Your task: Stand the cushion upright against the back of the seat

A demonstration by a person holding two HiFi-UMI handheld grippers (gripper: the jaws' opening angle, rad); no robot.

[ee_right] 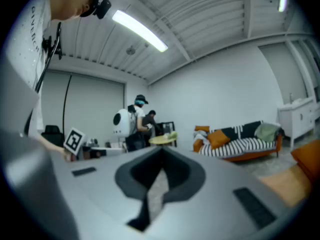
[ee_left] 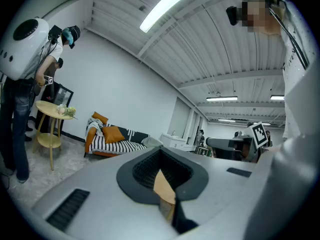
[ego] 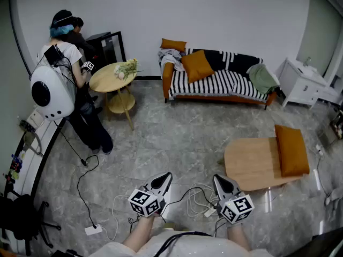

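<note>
A black-and-white striped sofa (ego: 214, 82) stands against the far wall. One orange cushion (ego: 197, 66) leans tilted on its seat, and another (ego: 173, 44) lies on top of its left end. A third orange cushion (ego: 291, 149) lies flat on a low wooden table (ego: 252, 164) at the right. Both grippers are held low and near me, far from the sofa, pointing level. My left gripper (ego: 165, 178) is shut with nothing in it, as is my right gripper (ego: 219, 180). The left gripper view shows the sofa (ee_left: 117, 140) far off, and the right gripper view shows it (ee_right: 240, 145) too.
A person with a white backpack (ego: 51, 92) stands at a round wooden side table (ego: 112, 79) with flowers at the left. Cables and a power strip (ego: 209, 212) lie on the floor by my feet. A white cabinet (ego: 303, 82) stands at the back right. A green cloth (ego: 262, 79) lies on the sofa's right end.
</note>
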